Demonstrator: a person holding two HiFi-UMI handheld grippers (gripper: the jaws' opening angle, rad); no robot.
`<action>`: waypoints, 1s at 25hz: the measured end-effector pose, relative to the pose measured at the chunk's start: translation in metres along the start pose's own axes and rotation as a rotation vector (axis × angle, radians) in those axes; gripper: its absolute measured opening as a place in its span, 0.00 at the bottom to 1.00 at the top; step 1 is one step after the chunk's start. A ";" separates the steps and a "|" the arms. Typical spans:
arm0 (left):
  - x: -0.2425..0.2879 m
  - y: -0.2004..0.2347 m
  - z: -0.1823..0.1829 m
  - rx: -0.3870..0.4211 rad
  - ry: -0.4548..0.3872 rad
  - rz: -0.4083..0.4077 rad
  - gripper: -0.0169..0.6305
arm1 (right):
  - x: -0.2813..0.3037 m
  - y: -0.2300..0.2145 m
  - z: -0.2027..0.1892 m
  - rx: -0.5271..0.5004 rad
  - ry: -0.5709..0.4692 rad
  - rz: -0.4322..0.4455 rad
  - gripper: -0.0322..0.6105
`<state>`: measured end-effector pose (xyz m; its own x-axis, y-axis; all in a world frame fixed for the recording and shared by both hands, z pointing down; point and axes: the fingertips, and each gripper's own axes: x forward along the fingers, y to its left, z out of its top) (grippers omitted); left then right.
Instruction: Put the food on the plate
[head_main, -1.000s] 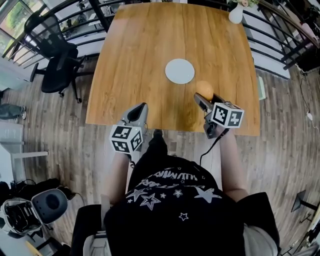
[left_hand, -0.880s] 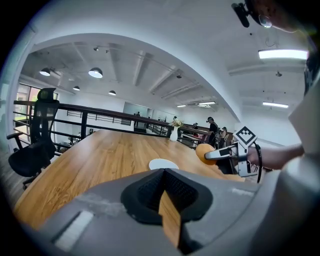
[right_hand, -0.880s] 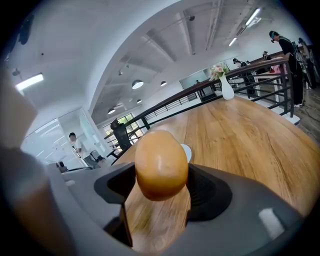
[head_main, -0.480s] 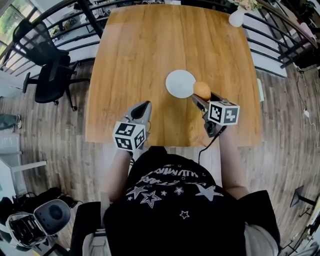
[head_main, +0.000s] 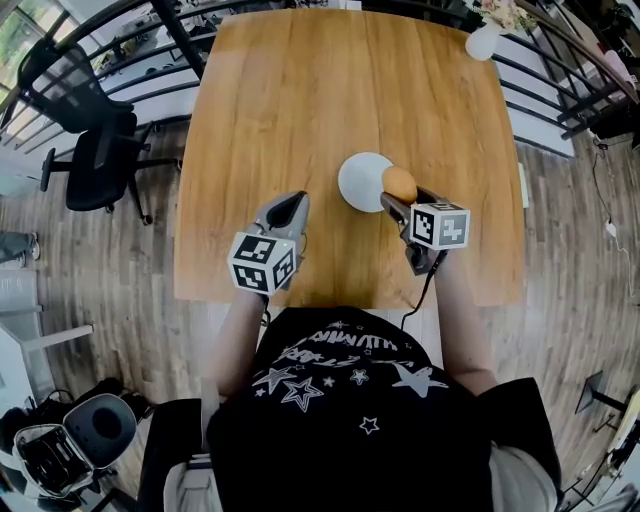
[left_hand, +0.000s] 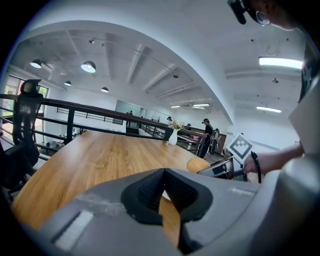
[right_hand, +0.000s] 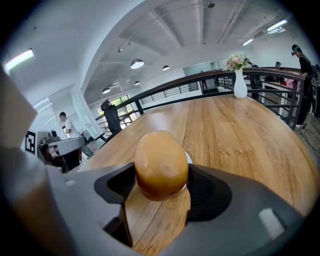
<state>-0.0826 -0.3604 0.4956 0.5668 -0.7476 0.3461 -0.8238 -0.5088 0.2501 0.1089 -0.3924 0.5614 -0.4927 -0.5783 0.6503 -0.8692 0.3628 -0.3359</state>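
A round golden-brown bun (head_main: 399, 183) is clamped between the fingers of my right gripper (head_main: 398, 194), held above the wooden table (head_main: 280, 110) at the right rim of the small white plate (head_main: 362, 181). In the right gripper view the bun (right_hand: 161, 164) fills the jaw gap, and a sliver of the plate (right_hand: 188, 158) shows behind it. My left gripper (head_main: 290, 204) hovers over the table's near edge, left of the plate, with its fingertips together and nothing between them. From the left gripper view the bun (left_hand: 199, 164) and the right gripper (left_hand: 222, 167) appear at the right.
A white vase with flowers (head_main: 482, 40) stands at the table's far right corner. A black office chair (head_main: 95, 150) sits left of the table, and dark railings (head_main: 560, 90) run behind and to the right. People stand far off in the room.
My right gripper has carried the bun from the plate's lower right up to its right rim. The left gripper has edged forward and right over the table's edge.
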 end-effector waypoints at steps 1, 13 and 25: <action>0.002 0.004 0.003 -0.001 0.000 0.000 0.03 | 0.004 0.001 0.002 -0.002 0.006 -0.004 0.55; 0.027 0.036 0.008 -0.038 0.022 -0.006 0.03 | 0.054 0.002 0.001 -0.070 0.114 -0.043 0.55; 0.030 0.059 -0.006 -0.082 0.042 0.019 0.03 | 0.085 0.002 -0.018 -0.177 0.225 -0.078 0.55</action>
<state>-0.1141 -0.4098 0.5257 0.5523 -0.7375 0.3887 -0.8318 -0.4567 0.3154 0.0658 -0.4281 0.6283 -0.3858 -0.4405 0.8106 -0.8737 0.4566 -0.1676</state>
